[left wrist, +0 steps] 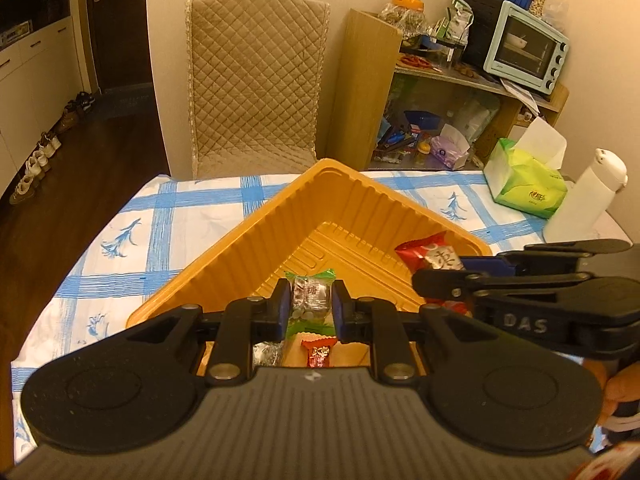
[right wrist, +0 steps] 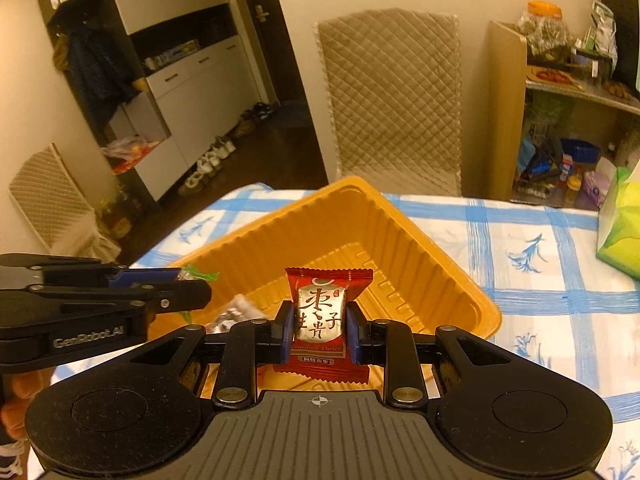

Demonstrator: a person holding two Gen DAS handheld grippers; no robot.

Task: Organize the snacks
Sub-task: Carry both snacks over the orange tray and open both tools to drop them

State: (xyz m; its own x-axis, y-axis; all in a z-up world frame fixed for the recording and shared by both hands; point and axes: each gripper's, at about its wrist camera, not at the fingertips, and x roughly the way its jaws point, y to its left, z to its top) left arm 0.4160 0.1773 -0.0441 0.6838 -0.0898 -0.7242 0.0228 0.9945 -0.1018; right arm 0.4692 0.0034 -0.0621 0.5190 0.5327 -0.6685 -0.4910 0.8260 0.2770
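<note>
An orange plastic tray (left wrist: 256, 232) sits on the blue-checked tablecloth; it also shows in the right wrist view (right wrist: 400, 216). My left gripper (left wrist: 310, 300) is shut on a green-and-silver candy (left wrist: 310, 296), held over the tray's near side. My right gripper (right wrist: 319, 320) is shut on a red-and-silver date snack (right wrist: 322, 312), also over the tray; that snack shows in the left wrist view (left wrist: 430, 254). A small red candy (left wrist: 318, 354) and a silver wrapper (left wrist: 266, 354) lie in the tray below the left gripper. The left gripper (right wrist: 176, 280) shows at the left of the right wrist view.
A green tissue box (left wrist: 524, 184) and a white bottle (left wrist: 584, 200) stand at the table's right. A quilted chair (left wrist: 256, 84) is behind the table. A cluttered shelf with a blue toaster oven (left wrist: 524, 48) stands at the back right.
</note>
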